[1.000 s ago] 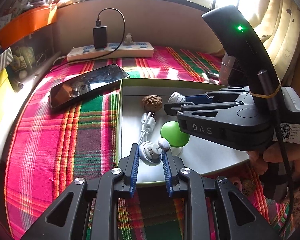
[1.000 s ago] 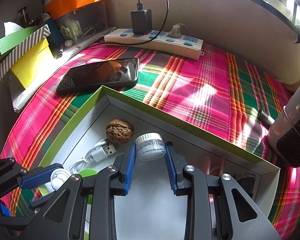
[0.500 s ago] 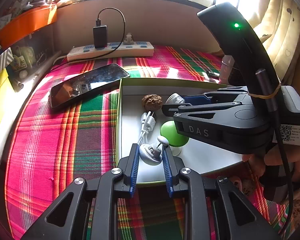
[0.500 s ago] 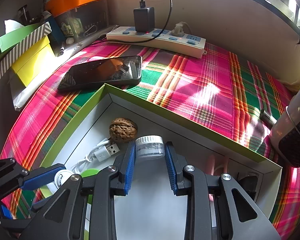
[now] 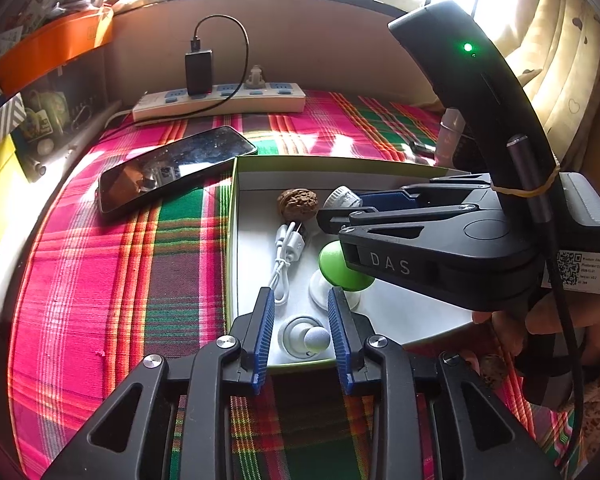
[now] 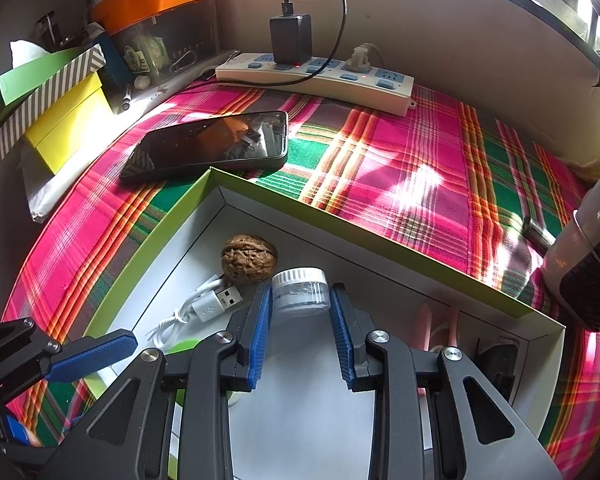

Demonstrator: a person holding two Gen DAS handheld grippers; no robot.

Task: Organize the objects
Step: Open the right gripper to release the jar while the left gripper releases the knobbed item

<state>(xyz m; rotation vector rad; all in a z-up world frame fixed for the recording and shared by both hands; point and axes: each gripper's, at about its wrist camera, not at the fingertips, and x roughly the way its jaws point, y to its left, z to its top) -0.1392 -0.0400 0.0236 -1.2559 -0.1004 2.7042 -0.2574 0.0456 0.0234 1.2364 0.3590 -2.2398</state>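
On a plaid-covered surface (image 6: 412,168) under a bright window, two hand-held grippers work over a green-rimmed box (image 6: 340,220) with a white floor. The left gripper (image 5: 300,332) is opening its blue fingers (image 5: 262,328) around a small white earbud holder (image 5: 300,338) that lies on the box floor near the front rim — the pads stand clear of it on both sides. The right gripper (image 6: 300,320) has its fingers clenched on a small clear jar (image 6: 300,290) with a white ribbed lid, beside a walnut (image 6: 249,258) and a white USB cable (image 6: 204,308).

The only lettering that can be read is "DAS", moulded on the side of the right gripper as seen from the left wrist; a white sticker with a QR code (image 5: 580,270) sits behind it, its print too small to read.

The left-wrist view alone shows a green-capped mushroom-shaped item (image 5: 340,270) on a white base in the box, a lit green lamp (image 5: 467,47) on the right gripper's handle and a hand (image 5: 540,320) beneath it. The right-wrist view alone shows pink items (image 6: 432,320) in a side compartment and the stacked yellow, striped and green boxes (image 6: 60,120) at left — plus the tip of the left gripper at lower left. Both show a dark phone (image 6: 212,146) lying just beyond the box and a power strip (image 6: 320,76) carrying a black charger (image 6: 291,38).
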